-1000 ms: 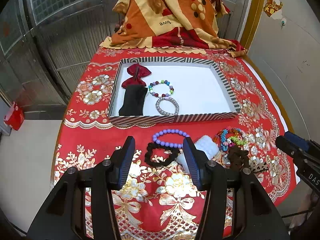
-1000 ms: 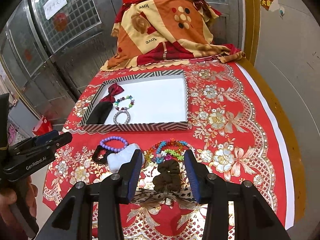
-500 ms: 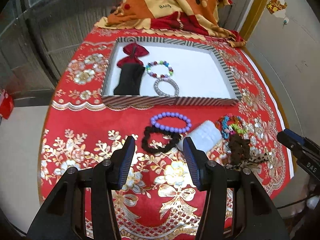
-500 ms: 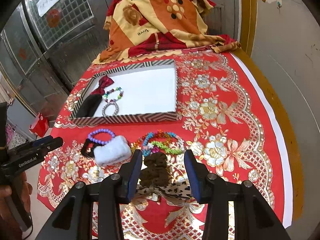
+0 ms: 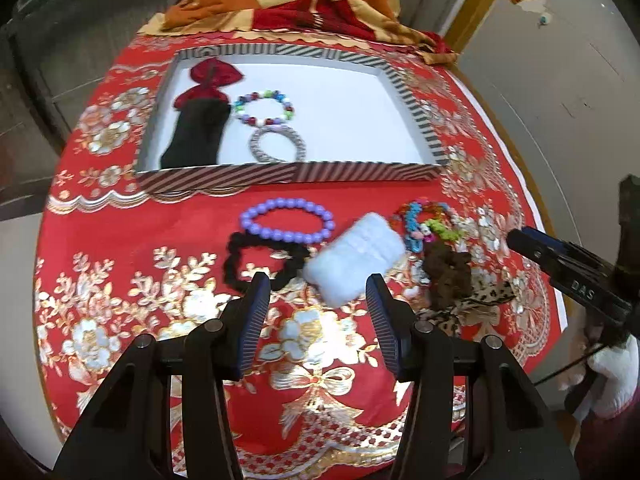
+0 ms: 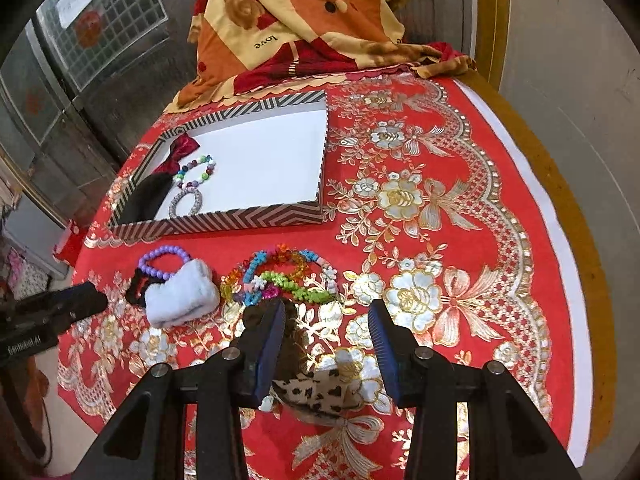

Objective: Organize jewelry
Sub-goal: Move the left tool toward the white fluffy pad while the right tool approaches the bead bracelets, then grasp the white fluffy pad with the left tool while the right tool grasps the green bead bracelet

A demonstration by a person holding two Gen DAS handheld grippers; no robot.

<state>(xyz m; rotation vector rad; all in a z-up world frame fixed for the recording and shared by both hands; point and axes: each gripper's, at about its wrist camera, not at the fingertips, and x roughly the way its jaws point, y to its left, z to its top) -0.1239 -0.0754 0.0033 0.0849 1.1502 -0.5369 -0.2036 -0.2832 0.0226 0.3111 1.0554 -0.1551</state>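
Note:
A striped tray (image 5: pixel 288 172) (image 6: pixel 224 222) holds a red-and-black bow (image 5: pixel 200 120), a multicolour bead bracelet (image 5: pixel 266 108) and a silver bracelet (image 5: pixel 276 146). In front of it on the red cloth lie a purple bead bracelet (image 5: pixel 286 220) (image 6: pixel 164 258), a black scrunchie (image 5: pixel 240 264), a white fluffy band (image 5: pixel 354 258) (image 6: pixel 180 294), colourful bead bracelets (image 5: pixel 426 224) (image 6: pixel 284 276), a brown scrunchie (image 5: pixel 448 276) and a leopard bow (image 6: pixel 316 394). My left gripper (image 5: pixel 318 300) is open just short of the white band. My right gripper (image 6: pixel 328 326) is open over the brown scrunchie and leopard bow.
A folded orange and red blanket (image 6: pixel 304 28) lies at the table's far end. The table's right edge (image 6: pixel 576 280) borders a grey wall. Metal doors stand at the left. The other gripper shows at each view's side (image 5: pixel 568 268) (image 6: pixel 44 316).
Both grippers have moved forward and down toward the loose items. The left one has closed in on the white band and black scrunchie, the right one on the brown scrunchie.

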